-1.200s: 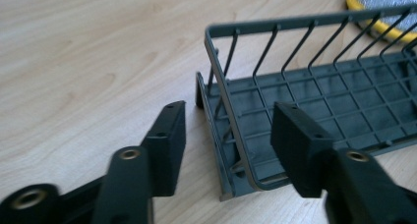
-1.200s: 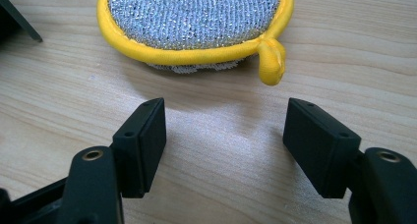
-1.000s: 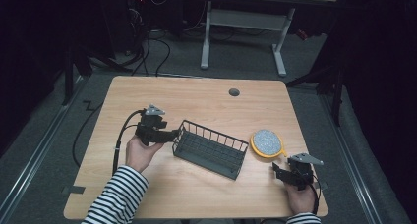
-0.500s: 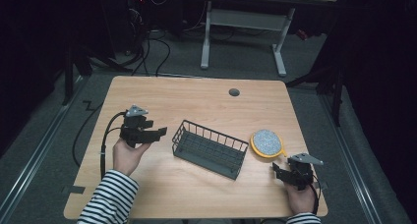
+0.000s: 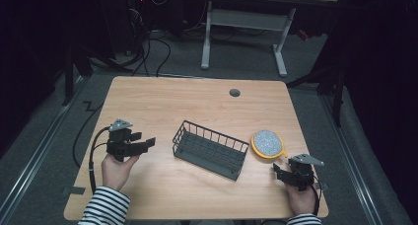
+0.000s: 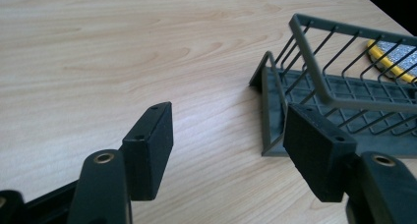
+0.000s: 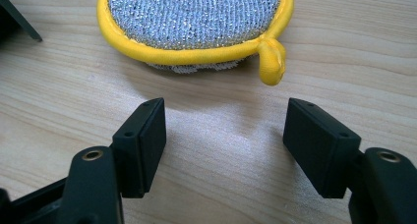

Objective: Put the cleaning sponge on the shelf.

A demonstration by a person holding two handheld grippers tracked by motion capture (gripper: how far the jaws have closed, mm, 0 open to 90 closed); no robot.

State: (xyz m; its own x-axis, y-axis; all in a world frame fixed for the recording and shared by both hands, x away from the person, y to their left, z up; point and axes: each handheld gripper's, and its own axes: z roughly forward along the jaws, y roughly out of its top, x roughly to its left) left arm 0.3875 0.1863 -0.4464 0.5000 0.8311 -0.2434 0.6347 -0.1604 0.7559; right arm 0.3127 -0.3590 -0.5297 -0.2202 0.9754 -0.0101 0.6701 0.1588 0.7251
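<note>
A dark grey wire basket (image 5: 210, 149) stands empty in the middle of the wooden table (image 5: 197, 101). To its right lies a round silver scrubber with a yellow rim and loop (image 5: 267, 143). My left gripper (image 5: 144, 143) is held a short way left of the basket, open and pointing at its left end (image 6: 314, 74), with nothing between the pads (image 6: 228, 130). My right gripper (image 5: 277, 171) rests near the front right corner, open. Just ahead of its empty jaws (image 7: 223, 130) lies the scrubber (image 7: 196, 13).
A small round grommet hole (image 5: 234, 92) sits near the table's far edge. The left gripper's cable (image 5: 91, 156) loops off the table's left side. Beyond the table stand a white desk frame (image 5: 244, 22) and floor cables.
My left gripper has drawn back to the left, from the basket's left end to a gap away from it. The basket, the scrubber and the right gripper have stayed put.
</note>
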